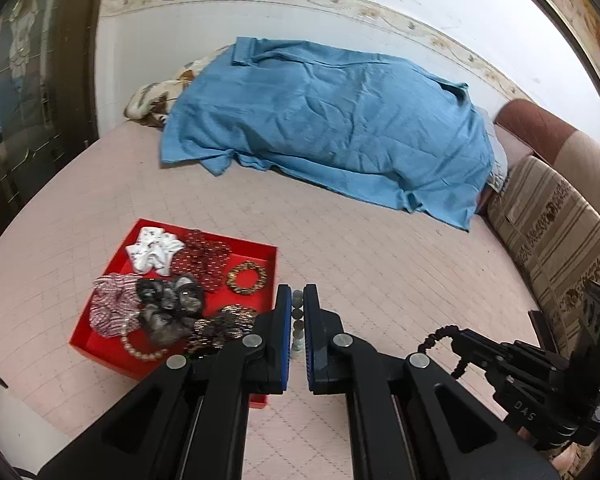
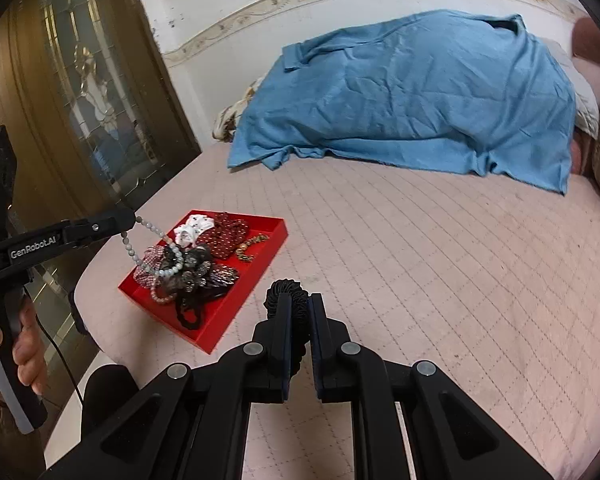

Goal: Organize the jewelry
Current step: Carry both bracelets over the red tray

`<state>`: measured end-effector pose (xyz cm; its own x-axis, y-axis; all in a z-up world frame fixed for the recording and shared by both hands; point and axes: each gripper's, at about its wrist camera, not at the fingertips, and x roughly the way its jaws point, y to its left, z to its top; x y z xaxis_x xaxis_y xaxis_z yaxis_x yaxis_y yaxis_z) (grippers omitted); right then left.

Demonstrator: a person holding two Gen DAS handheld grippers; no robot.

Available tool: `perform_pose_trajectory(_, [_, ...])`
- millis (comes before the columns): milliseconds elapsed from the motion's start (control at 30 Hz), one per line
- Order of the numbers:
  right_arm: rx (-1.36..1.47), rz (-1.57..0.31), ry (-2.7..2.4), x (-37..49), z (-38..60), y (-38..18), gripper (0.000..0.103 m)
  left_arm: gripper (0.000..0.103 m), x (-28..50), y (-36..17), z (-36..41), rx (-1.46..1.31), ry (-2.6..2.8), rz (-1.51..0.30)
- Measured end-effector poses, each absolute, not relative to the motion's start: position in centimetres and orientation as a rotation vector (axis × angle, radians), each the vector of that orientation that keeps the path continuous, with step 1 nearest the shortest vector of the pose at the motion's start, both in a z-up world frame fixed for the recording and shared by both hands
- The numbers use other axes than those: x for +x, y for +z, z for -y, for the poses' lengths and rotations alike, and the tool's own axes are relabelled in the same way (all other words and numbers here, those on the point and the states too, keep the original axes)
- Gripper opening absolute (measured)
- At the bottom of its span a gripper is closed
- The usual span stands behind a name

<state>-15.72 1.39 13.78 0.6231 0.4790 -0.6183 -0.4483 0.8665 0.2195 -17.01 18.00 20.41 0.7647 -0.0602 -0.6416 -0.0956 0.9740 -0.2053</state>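
A red tray on the pink bed holds several scrunchies, a gold bangle and a pearl bracelet. My left gripper is shut on a grey bead bracelet, held above the tray's right side. From the right wrist view the left gripper dangles the bead bracelet over the tray. My right gripper is shut on a black coiled hair tie, above the bed right of the tray; it also shows in the left wrist view.
A blue cloth covers a heap at the far side of the bed. A striped cushion lines the right edge. A dark glass-panelled door stands left of the bed. The quilted bed cover spreads to the right.
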Motion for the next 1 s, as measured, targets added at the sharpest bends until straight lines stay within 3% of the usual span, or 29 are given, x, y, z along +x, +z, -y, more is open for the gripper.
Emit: perform_pose_trajectory(1000, [-0.092, -0.722, 0.678, -15.6, -11.5, 16.3, 0.009, 0.005, -19.6, 19.7, -23.2, -0.157, 0.235, -0.665])
